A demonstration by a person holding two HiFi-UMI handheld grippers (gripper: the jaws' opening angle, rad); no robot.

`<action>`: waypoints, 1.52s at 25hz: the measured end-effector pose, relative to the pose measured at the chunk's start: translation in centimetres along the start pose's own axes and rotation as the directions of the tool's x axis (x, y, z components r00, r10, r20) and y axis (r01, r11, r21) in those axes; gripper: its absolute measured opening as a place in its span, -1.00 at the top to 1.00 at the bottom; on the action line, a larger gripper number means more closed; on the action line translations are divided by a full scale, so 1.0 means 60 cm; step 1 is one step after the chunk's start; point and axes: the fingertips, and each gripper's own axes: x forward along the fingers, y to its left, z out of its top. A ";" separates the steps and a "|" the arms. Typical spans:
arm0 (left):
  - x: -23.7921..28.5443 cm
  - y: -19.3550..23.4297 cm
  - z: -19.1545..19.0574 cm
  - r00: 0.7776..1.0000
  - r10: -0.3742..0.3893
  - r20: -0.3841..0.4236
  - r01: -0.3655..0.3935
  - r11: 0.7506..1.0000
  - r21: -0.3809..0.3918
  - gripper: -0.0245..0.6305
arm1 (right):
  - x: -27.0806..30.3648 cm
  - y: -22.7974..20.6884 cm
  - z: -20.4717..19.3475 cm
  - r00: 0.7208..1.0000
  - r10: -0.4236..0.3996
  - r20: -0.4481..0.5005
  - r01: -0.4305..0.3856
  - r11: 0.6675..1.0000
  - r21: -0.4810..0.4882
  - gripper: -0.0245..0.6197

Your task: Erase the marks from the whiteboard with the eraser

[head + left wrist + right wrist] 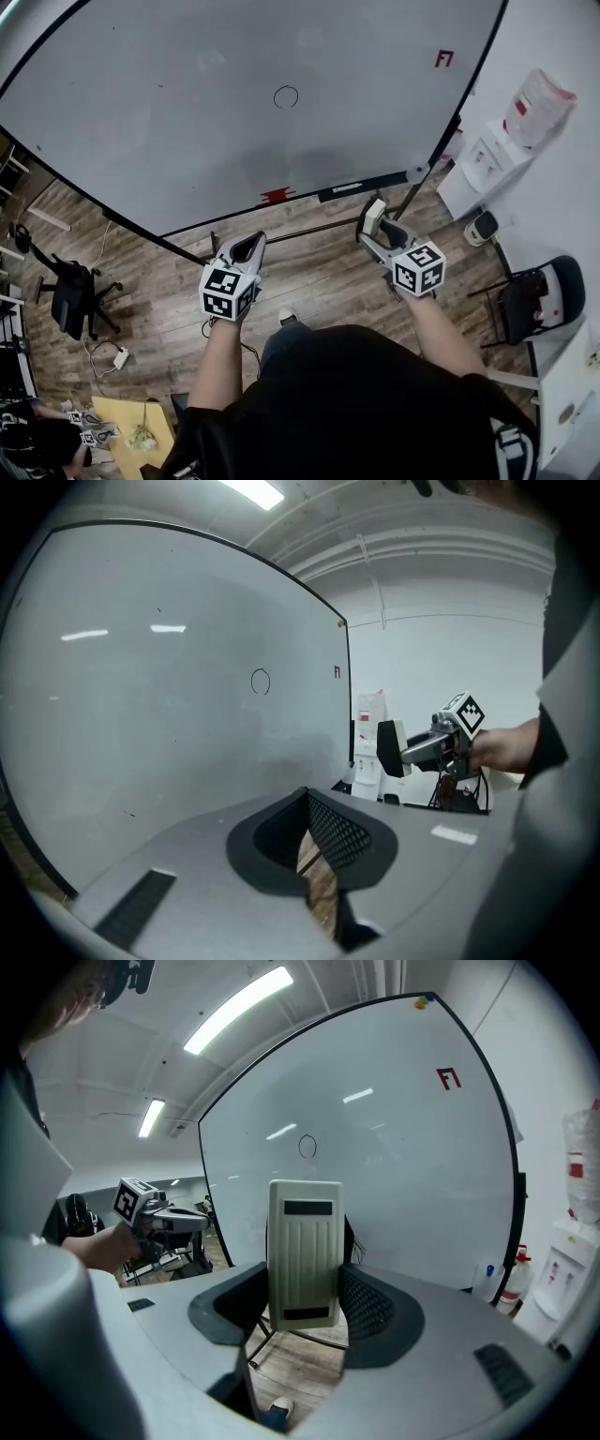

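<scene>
Eraser (pixel 305 1251): beige ribbed plastic block, probably light, stiff; right gripper (pixel 302 1299) clamps its sides.
Left gripper (pixel 311 847): closed, empty.
</scene>
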 end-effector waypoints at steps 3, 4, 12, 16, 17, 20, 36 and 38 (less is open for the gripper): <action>-0.002 0.002 0.001 1.000 0.000 0.004 0.000 1.000 0.003 0.89 | -0.001 0.000 -0.006 1.000 -0.004 -0.006 0.004 1.000 0.001 0.20; -0.002 0.002 0.001 1.000 -0.001 0.005 0.001 1.000 0.000 0.89 | -0.001 0.000 -0.007 1.000 -0.006 -0.007 0.006 1.000 0.000 0.20; 0.000 0.024 0.006 1.000 -0.003 0.027 0.002 1.000 0.005 0.89 | 0.009 0.005 0.010 1.000 -0.024 0.007 0.024 1.000 -0.015 0.20; 0.005 0.044 0.016 0.999 0.000 0.039 -0.001 1.000 0.017 0.89 | 0.018 0.002 0.023 0.999 -0.035 0.014 0.035 0.999 -0.021 0.20; 0.007 0.048 0.017 0.999 0.000 0.041 -0.001 1.000 0.018 0.89 | 0.021 -0.001 0.026 0.999 -0.039 0.017 0.039 0.999 -0.021 0.20; 0.016 0.059 0.020 0.999 -0.004 0.038 0.003 1.000 0.021 0.89 | 0.029 -0.007 0.035 0.999 -0.048 0.024 0.049 0.999 -0.016 0.20; 0.061 0.129 0.031 0.999 -0.026 0.028 0.026 1.000 0.012 0.89 | 0.100 -0.028 0.070 0.998 -0.063 0.026 0.064 0.998 -0.011 0.20; 0.067 0.136 0.033 0.999 -0.031 0.026 0.030 0.999 0.011 0.89 | 0.110 -0.031 0.077 0.997 -0.065 0.030 0.065 0.998 -0.011 0.20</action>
